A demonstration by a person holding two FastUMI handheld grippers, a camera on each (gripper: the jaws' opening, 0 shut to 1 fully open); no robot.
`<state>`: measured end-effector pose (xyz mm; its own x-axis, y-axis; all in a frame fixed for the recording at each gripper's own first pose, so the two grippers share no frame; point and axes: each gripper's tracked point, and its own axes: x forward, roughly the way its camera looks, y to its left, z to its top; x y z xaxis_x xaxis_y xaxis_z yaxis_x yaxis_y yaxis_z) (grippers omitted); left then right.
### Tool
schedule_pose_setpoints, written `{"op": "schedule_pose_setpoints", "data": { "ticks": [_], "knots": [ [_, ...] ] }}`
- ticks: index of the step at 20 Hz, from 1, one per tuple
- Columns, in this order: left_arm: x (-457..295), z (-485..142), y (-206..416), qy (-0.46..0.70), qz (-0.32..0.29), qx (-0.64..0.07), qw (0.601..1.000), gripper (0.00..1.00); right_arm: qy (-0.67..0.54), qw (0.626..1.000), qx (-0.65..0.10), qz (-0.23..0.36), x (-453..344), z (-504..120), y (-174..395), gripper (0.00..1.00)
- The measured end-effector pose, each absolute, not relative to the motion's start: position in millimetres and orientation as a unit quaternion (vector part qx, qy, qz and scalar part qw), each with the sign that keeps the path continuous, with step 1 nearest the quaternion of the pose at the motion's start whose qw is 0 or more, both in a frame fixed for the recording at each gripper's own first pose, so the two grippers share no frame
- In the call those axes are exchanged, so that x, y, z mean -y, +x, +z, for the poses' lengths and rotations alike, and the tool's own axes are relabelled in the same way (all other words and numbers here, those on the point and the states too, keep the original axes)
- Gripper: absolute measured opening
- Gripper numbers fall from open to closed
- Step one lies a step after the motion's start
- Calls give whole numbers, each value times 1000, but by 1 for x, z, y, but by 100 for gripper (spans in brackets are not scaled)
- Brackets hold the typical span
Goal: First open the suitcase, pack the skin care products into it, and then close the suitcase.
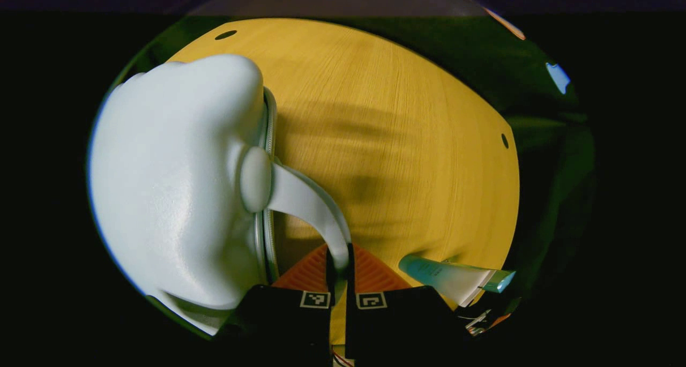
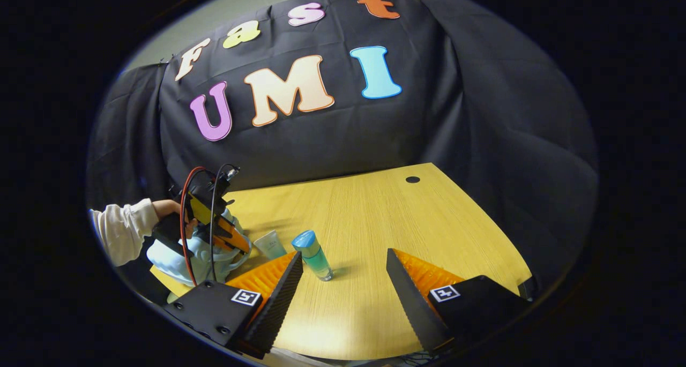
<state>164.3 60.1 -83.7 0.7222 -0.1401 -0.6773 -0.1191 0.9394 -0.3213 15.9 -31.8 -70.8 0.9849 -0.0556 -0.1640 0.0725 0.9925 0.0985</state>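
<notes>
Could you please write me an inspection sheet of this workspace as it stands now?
Surface: wooden table, with round holes near its edges.
Job's things: white suitcase, closed, zipper along its seam; tube lying flat; blue-capped bottle standing upright.
Clutter: nothing seen.
Grippers: left tongs shut on the suitcase handle; right tongs open, hanging above the table, bottle beyond them.
Cables: red and black wires looping over the left gripper's body.
Surroundings: black cloth wall behind the table; a sleeve at the left gripper.
</notes>
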Motion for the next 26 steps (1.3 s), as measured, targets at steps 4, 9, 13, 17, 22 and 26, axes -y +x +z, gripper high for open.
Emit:
{"op": "schedule_pose_setpoints", "data": {
  "ticks": [4, 9, 13, 17, 22, 26],
  "knots": [
    [-56, -67, 156, -207, -16, -356, 911, 4, 46, 995, -82, -20, 21, -71, 21, 95],
    [-56, -18, 133, -235, -42, -316, 918, 4, 32, 996, -78, -1, 6, -65, 26, 98],
    [-72, 35, 104, -241, -52, -266, 932, 4, 29, 996, -77, 18, -8, -66, 30, 98],
    [-103, 84, 70, -239, -42, -214, 946, 4, 30, 995, -81, 47, -27, -66, 35, 98],
    [-165, 130, 21, -259, -6, -160, 952, 4, 28, 994, -77, 71, -40, -57, 40, 98],
    [-231, 149, -10, -237, 55, -130, 961, 3, 36, 994, -71, 77, -40, -52, 41, 98]
  ]
}}
